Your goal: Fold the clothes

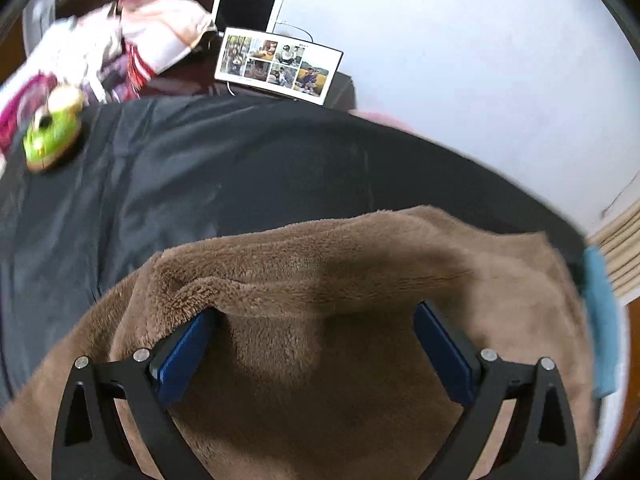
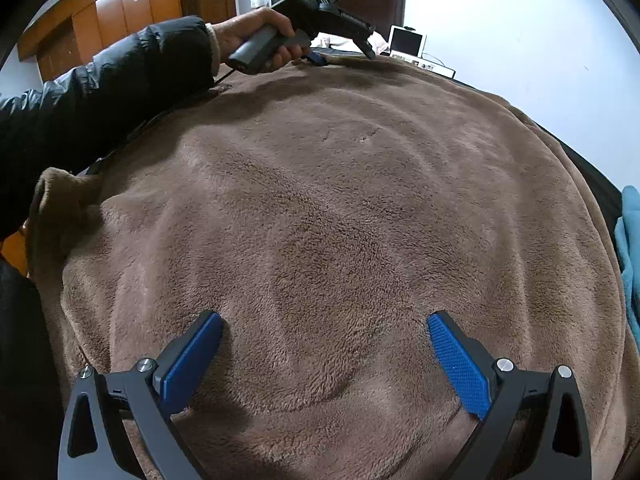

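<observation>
A brown fleece garment [image 2: 328, 216] lies spread flat over a dark sheet [image 1: 200, 168]. In the left wrist view its far edge [image 1: 340, 240] is folded over into a thick ridge. My left gripper [image 1: 316, 320] is open, its blue pads [image 1: 184, 356] resting on the fleece just under that ridge, which partly covers the left pad's tip. My right gripper [image 2: 324, 324] is open, both blue fingertips [image 2: 456, 356] pressed on the flat fleece, holding nothing. The left gripper [image 2: 344, 58] shows in the right wrist view at the garment's far edge, held by a hand in a black sleeve.
A green toy [image 1: 52, 136] sits on the sheet at far left. A pile of pink clothes [image 1: 120, 44], a tablet [image 1: 248, 10] and a photo frame [image 1: 278, 64] stand behind. A light blue cloth [image 2: 630, 256] lies at the right edge. White wall beyond.
</observation>
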